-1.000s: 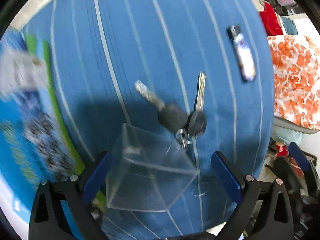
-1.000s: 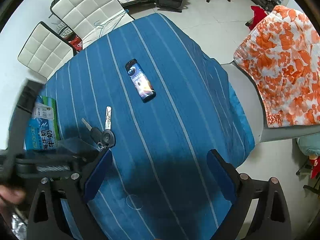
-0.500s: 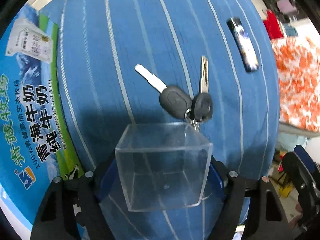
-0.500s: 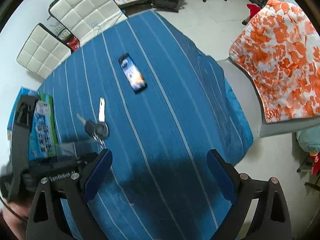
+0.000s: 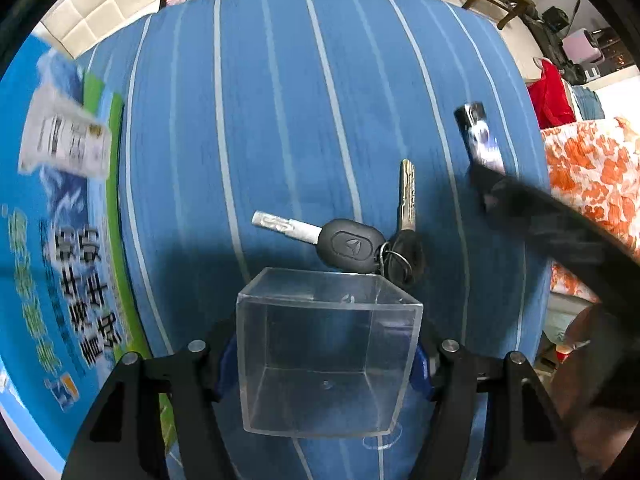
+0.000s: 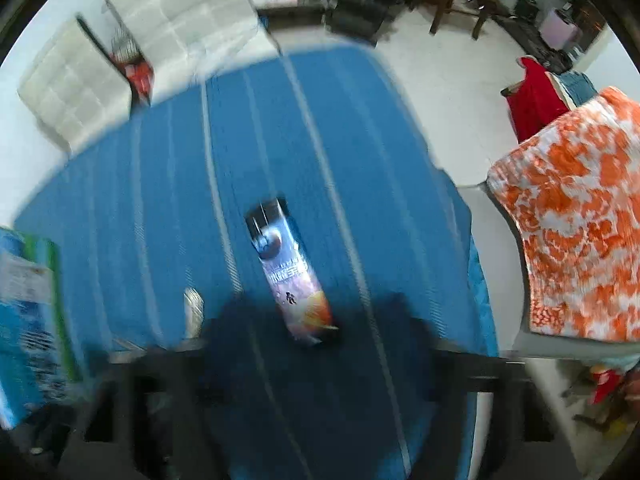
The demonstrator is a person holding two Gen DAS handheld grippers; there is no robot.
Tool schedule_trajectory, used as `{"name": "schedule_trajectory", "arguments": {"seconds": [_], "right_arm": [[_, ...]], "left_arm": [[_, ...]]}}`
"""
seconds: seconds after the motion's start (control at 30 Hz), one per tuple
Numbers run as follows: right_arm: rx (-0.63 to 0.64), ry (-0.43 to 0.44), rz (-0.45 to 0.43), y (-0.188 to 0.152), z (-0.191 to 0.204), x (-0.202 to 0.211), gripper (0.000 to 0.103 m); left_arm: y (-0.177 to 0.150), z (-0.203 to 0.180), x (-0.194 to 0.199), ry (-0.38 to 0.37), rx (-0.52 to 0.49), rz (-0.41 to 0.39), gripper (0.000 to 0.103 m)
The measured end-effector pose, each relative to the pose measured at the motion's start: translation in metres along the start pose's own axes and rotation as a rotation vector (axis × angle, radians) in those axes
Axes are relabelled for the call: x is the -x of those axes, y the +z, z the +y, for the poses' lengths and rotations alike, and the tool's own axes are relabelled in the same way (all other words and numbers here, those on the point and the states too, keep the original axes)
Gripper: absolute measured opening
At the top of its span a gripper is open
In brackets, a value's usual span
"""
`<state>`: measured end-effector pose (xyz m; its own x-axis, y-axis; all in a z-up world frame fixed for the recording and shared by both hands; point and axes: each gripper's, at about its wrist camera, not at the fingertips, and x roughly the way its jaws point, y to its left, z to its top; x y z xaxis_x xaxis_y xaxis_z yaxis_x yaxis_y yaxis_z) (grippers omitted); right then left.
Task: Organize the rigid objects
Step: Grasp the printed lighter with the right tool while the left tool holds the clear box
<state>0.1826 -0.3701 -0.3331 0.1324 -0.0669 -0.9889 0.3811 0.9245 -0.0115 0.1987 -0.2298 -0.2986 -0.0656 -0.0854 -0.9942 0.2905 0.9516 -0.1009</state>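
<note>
Left gripper [image 5: 326,354] clamped on the clear box [image 5: 328,354], open side up, with the keys [image 5: 352,244] just beyond at its 12 o'clock; right gripper [image 6: 316,392], blurred, its state indeterminable, above the lighter [image 6: 290,272] on the blue striped tablecloth [image 6: 160,208].

I am looking over a surface [image 6: 360,128] draped in a blue cloth with pale stripes. Two white quilted chairs [image 6: 120,40] are standing at its far edge against a white wall. Pale floor [image 6: 452,92] is stretching beyond, where dark wooden furniture legs [image 6: 452,8] are showing. On my right an orange-and-white patterned cloth [image 6: 576,240] is hanging over a chair, with a red garment [image 6: 536,100] behind it.
</note>
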Motion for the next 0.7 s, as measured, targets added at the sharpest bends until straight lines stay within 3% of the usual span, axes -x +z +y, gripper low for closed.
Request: {"name": "schedule_trajectory", "arguments": {"seconds": [0.03, 0.13, 0.33, 0.7], "right_arm": [[0.031, -0.028, -0.044, 0.000, 0.007, 0.003, 0.043], [0.067, -0.049, -0.032, 0.000, 0.017, 0.004, 0.028], [0.061, -0.041, -0.001, -0.014, 0.004, 0.011, 0.026], [0.013, -0.006, -0.026, -0.094, -0.021, 0.043, 0.026]], "left_arm": [[0.003, -0.001, 0.000, 0.001, 0.000, -0.005, 0.063], [0.007, -0.002, 0.000, 0.009, -0.007, -0.016, 0.063], [0.004, -0.006, -0.003, 0.034, -0.037, -0.027, 0.062], [-0.040, -0.018, 0.010, 0.029, -0.130, -0.046, 0.062]]}}
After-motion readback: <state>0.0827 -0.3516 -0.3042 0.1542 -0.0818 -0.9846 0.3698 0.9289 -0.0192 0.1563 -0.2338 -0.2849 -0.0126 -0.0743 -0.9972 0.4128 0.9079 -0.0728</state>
